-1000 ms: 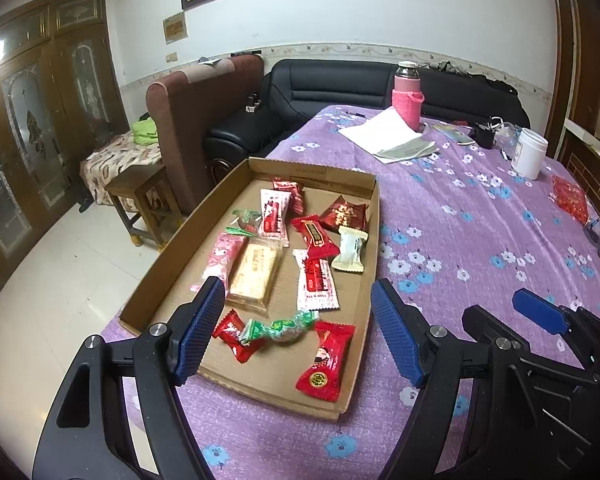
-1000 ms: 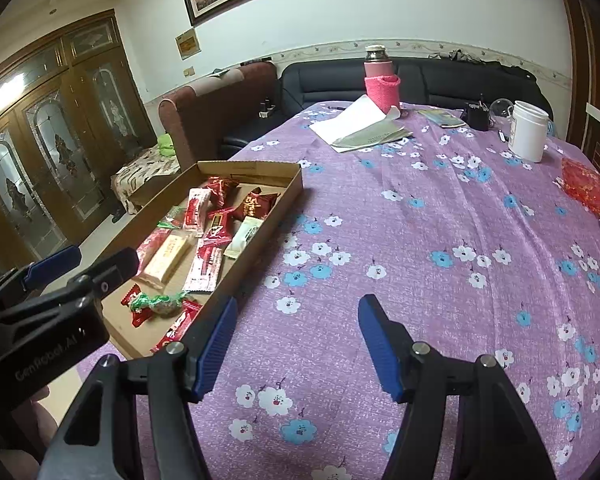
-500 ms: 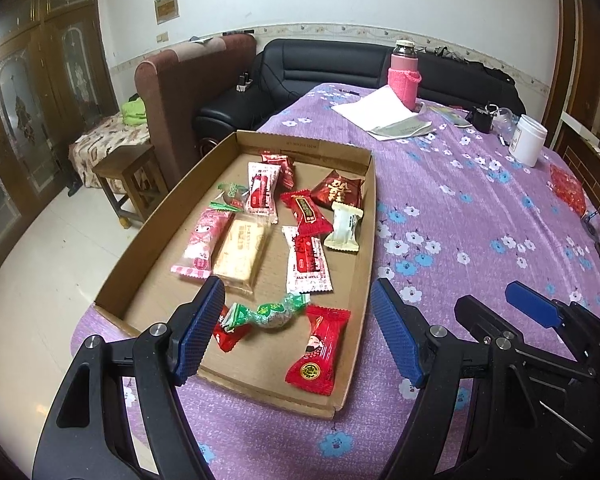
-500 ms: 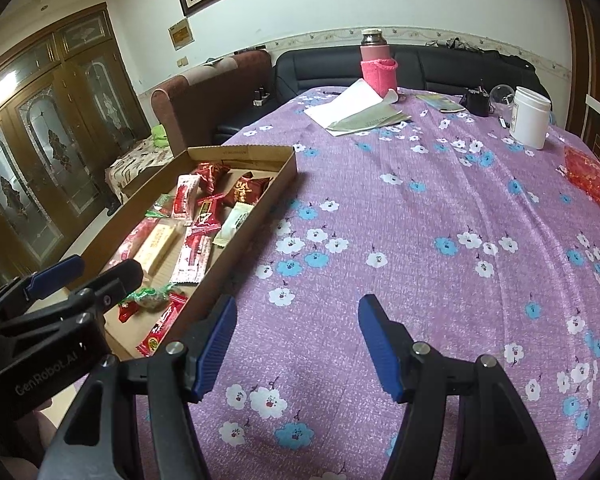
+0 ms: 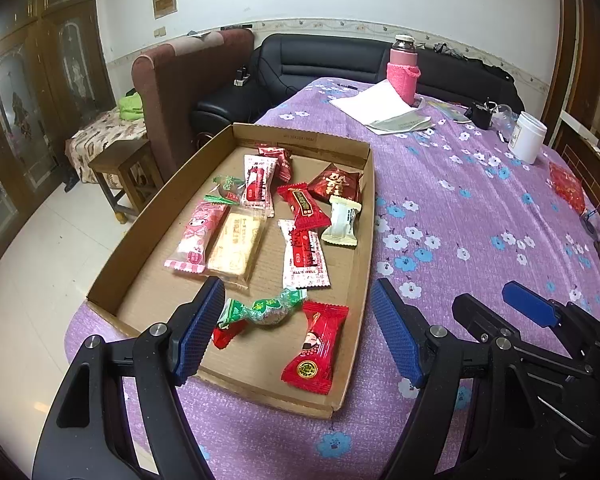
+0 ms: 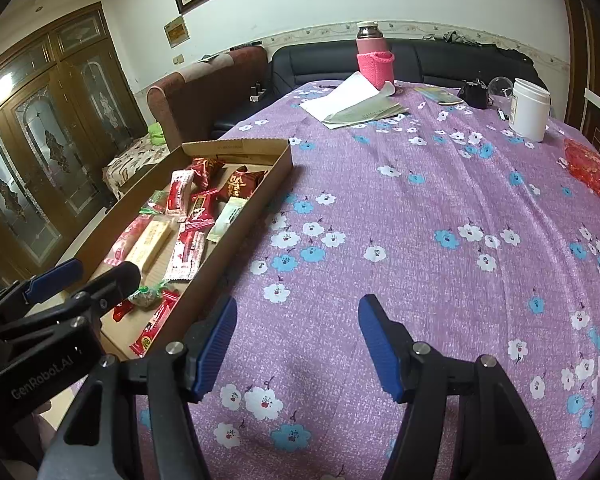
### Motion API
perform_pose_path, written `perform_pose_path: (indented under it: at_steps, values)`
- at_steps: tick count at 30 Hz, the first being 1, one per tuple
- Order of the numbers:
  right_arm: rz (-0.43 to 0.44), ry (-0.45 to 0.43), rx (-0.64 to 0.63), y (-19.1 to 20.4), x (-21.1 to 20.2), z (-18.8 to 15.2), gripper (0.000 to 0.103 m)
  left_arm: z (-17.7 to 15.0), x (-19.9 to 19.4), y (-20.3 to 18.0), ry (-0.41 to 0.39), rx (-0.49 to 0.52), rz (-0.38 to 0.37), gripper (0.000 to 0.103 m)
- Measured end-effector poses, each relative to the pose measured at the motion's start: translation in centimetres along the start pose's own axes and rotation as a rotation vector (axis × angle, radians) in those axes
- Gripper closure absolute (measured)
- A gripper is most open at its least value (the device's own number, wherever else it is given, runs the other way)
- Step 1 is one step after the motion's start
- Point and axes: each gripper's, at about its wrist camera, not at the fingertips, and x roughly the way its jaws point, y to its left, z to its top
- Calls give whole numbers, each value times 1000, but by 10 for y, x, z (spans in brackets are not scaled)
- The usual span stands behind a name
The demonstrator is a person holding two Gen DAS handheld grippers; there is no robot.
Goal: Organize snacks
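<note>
snacks in a cardboard tray, both grippers hanging apart above the table

tablecloth [image 6: 420,240], purple with white and blue flowers, fills most of the right wrist view and the right half of the left wrist view. a black sofa [image 5: 332,64] and a brown armchair [image 5: 188,80] stand behind the table in the upper centre of the left wrist view, with a wooden cabinet [image 6: 40,140] at the left edge of the right wrist view.

the shallow cardboard tray [image 5: 148,216] lies on the cloth at the table's left side, centre-left in the left wrist view. the snacks sit inside it: a pink packet [image 5: 198,236] and a pale yellow bar [image 5: 236,244] side by side at the left, a white-and-red packet [image 5: 304,256] in the middle, a cream packet [image 5: 342,220] by the right wall, a dark red pouch [image 5: 334,184] further up, and a green twisted candy [image 5: 266,308] touching a red packet [image 5: 316,348] at the near end.

the left gripper [image 5: 298,336] sits at the bottom of its own view, over the tray's near end, its blue pads spread wide with nothing pressed between them; the green candy and red packet show in the gap below. the right gripper [image 6: 296,344] hangs over bare cloth at the bottom of its view, to the right of the tray, jaws parted and holding nothing.

further back, a pink flask [image 6: 374,60], white papers [image 6: 348,100] and a white jar [image 6: 530,108] stand near the top of the frame.
</note>
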Motion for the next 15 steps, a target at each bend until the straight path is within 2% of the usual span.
perform_pose_path:
  at_steps: [3, 8, 10, 12, 14, 15]
  values:
    - [0, -4, -2, 0, -1, 0, 37, -1, -6, 1, -37, -9, 22, 26]
    - [-2, -31, -26, 3, -10, -2, 37, 0, -42, 11, -165, -75, 110, 26]
    - [-1, -36, -33, 4, -12, -2, 37, -5, -51, 12, -205, -61, 109, 14]
    - [6, -37, -35, 4, -14, -2, 37, -10, -51, 12, -248, -66, 124, 13]
    - [4, -40, -39, 3, -15, -1, 37, -10, -46, 12, -208, -51, 82, 13]
    - [1, -39, -40, 2, -16, -1, 37, -9, -42, 11, -154, -48, 43, 13]
